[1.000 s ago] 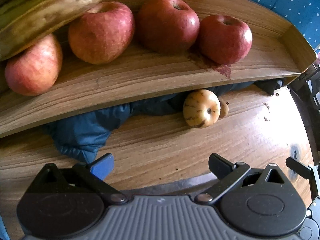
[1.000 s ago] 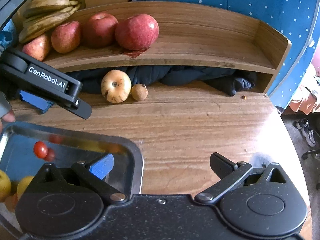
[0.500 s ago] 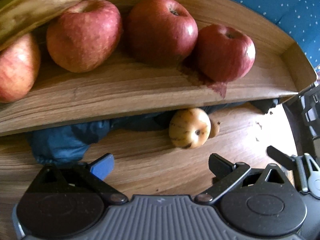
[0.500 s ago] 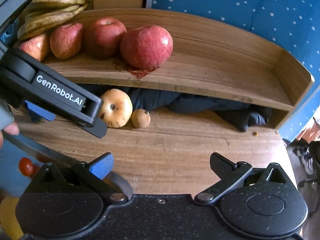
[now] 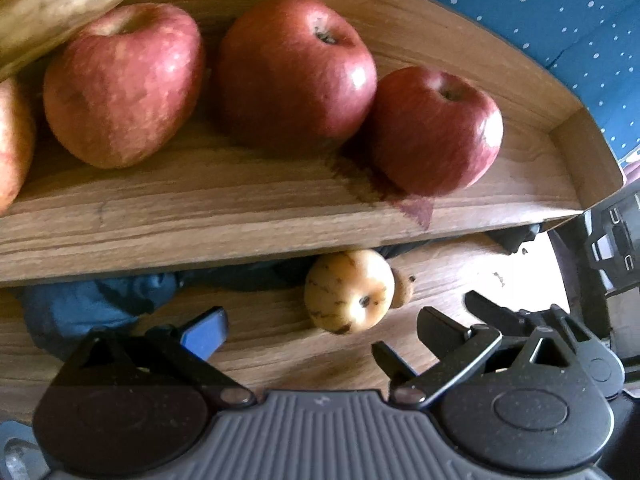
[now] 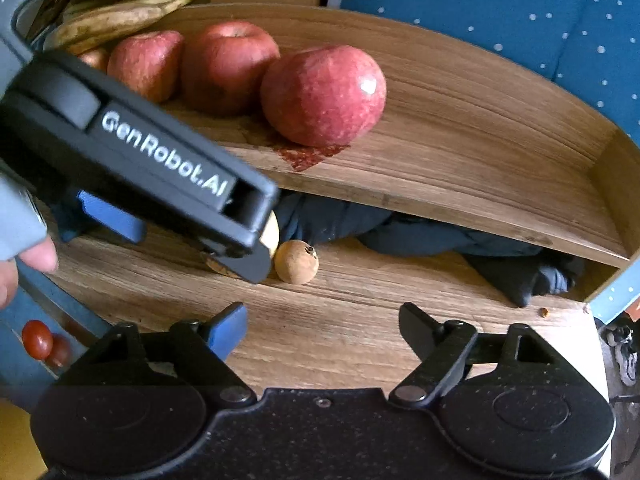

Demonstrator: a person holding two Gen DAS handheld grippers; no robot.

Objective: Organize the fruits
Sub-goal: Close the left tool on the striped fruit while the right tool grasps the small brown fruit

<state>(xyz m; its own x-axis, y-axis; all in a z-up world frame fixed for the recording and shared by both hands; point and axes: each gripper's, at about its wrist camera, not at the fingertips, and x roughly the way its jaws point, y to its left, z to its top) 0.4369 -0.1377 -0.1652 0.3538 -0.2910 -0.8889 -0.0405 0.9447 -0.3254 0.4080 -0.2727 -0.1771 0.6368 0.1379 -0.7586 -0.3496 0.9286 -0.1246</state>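
Observation:
A yellow speckled fruit (image 5: 350, 292) lies on the wooden table just under the front edge of the curved wooden shelf (image 5: 240, 216), with a small brown fruit (image 6: 297, 262) beside it on the right. My left gripper (image 5: 320, 330) is open and empty, close in front of the yellow fruit. My right gripper (image 6: 324, 330) is open and empty, a little short of the small brown fruit. The left gripper's body (image 6: 132, 152) hides most of the yellow fruit in the right wrist view. Several red apples (image 5: 296, 68) and bananas (image 6: 120, 12) sit on the shelf.
Dark blue cloth (image 6: 400, 232) is stuffed under the shelf. A metal tray (image 6: 24, 320) with a small red tomato (image 6: 37, 339) lies at the near left. A red stain (image 5: 416, 210) marks the shelf. A dotted blue surface (image 6: 500, 4) stands behind.
Both grippers have moved forward toward the shelf and the two fruits beneath it. The left gripper has shifted right and now crosses in front of the right wrist view.

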